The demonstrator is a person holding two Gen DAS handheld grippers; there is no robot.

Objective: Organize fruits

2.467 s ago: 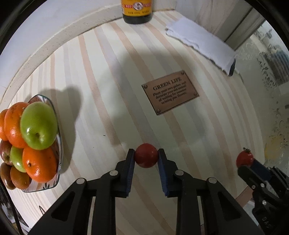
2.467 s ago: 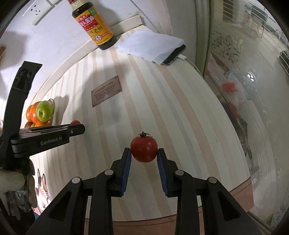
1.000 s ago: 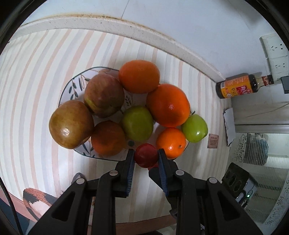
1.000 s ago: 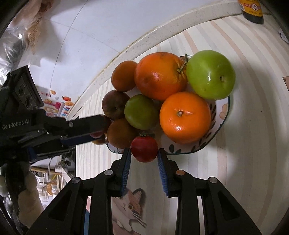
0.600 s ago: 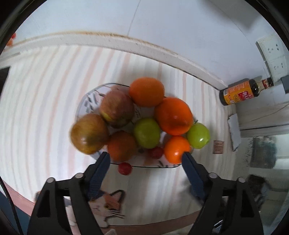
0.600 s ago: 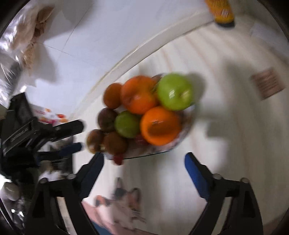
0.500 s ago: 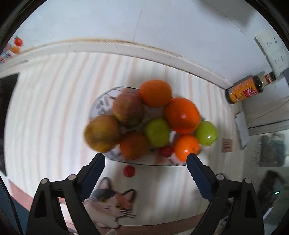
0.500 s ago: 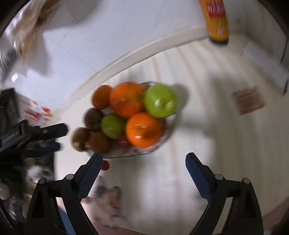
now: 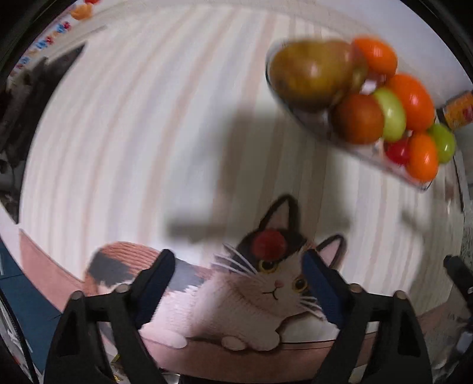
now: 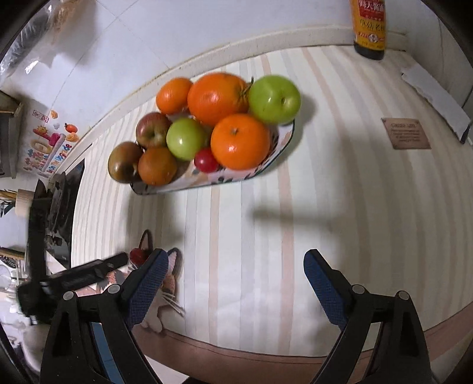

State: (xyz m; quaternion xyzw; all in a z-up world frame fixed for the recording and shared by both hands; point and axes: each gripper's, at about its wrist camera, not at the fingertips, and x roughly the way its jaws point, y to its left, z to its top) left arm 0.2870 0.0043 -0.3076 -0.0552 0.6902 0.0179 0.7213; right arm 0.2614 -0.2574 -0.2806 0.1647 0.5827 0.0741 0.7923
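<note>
A patterned fruit dish (image 10: 260, 172) holds oranges, green apples, brown-red apples and one small red tomato (image 10: 206, 160); it also shows blurred in the left wrist view (image 9: 419, 184). A second small red tomato (image 9: 269, 244) lies on the cat picture of the tablecloth, outside the dish, just ahead of my open left gripper (image 9: 238, 276). The same tomato shows in the right wrist view (image 10: 137, 255) by the left gripper's tip. My right gripper (image 10: 236, 280) is open and empty, above the striped cloth in front of the dish.
A soy sauce bottle (image 10: 369, 26) stands at the back wall. A brown plaque (image 10: 409, 137) and a white cloth over a phone (image 10: 437, 91) lie at the right. The table's front edge (image 10: 266, 357) is close below the grippers.
Both grippers opened and let go of their tomatoes: one sits in the dish, the other rolled onto the cat picture. Both grippers have pulled back, the left one swinging left and low.
</note>
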